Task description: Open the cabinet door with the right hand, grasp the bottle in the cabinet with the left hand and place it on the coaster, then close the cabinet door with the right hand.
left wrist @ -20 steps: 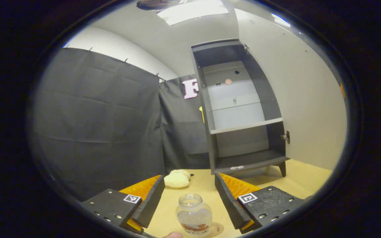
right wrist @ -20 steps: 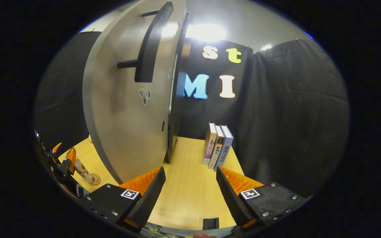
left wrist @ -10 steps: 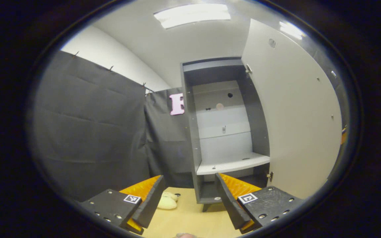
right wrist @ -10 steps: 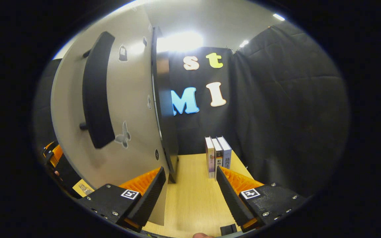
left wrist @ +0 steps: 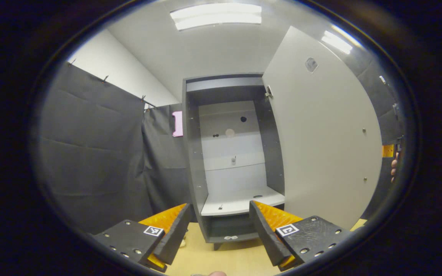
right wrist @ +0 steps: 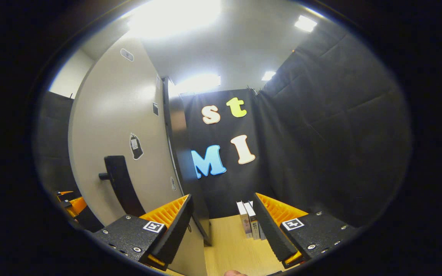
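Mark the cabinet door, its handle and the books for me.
cabinet door (left wrist: 328,130), left gripper view, on its bare inner face.
handle (right wrist: 123,188), right gripper view, on the middle of the bar.
books (right wrist: 247,219), right gripper view, on the spines.

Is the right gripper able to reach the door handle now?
Probably yes: the right gripper is open, and the handle on the door is just to its left, nothing between.

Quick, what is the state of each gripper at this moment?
Left gripper: open, holding nothing, facing the open cabinet.
Right gripper: open, holding nothing, beside the cabinet door.
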`<state>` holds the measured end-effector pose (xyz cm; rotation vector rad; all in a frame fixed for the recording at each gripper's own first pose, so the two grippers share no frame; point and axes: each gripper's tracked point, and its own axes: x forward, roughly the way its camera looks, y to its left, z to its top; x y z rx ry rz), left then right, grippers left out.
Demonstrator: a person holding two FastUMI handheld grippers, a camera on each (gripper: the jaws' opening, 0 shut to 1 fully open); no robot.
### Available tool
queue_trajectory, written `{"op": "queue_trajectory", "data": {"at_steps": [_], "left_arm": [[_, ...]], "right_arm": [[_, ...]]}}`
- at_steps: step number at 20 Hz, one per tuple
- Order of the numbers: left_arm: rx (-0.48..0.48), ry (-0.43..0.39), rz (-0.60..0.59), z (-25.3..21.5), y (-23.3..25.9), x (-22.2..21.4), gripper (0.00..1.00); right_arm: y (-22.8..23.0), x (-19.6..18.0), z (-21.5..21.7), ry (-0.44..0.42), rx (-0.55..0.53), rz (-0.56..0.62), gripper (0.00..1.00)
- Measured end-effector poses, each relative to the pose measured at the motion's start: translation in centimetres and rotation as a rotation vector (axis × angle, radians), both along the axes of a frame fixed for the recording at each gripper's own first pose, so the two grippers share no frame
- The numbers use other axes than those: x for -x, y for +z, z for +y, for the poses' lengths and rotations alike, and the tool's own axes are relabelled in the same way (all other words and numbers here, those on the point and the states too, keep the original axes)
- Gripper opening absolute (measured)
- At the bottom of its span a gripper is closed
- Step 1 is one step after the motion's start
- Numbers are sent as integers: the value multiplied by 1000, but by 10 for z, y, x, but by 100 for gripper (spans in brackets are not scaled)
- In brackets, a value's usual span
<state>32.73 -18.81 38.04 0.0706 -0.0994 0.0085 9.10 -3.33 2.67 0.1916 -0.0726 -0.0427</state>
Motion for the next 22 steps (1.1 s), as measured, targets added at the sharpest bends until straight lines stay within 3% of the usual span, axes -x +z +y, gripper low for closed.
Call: {"op": "queue_trajectory", "data": {"at_steps": [1, 2, 3, 4, 6, 7, 9, 16, 22], "left_arm": [[27, -25, 30, -3, -14, -4, 92], [43, -33, 53, -3, -23, -7, 91], [52, -28, 67, 3, -28, -10, 90], [61, -30, 70, 7, -28, -13, 89], [58, -37, 63, 15, -22, -19, 89], [44, -44, 60, 17, -23, -23, 89], [10, -55, 53, 22, -25, -29, 89], [26, -161, 83, 30, -47, -56, 89], [16, -182, 54, 71, -50, -67, 89]], "right_arm": [[-2, 2, 8, 0, 41, 2, 91], [-5, 7, 5, -29, 86, 6, 95], [-6, 7, 7, -50, 109, 8, 93], [-8, 9, 9, -65, 105, 11, 88], [-14, 6, 15, -64, 61, 19, 93], [-16, 6, 18, -61, 36, 25, 88], [-18, 7, 29, -49, 3, 35, 93], [-7, 12, 96, -14, 81, 6, 93], [-9, -5, 158, 7, 47, -18, 93]]}}
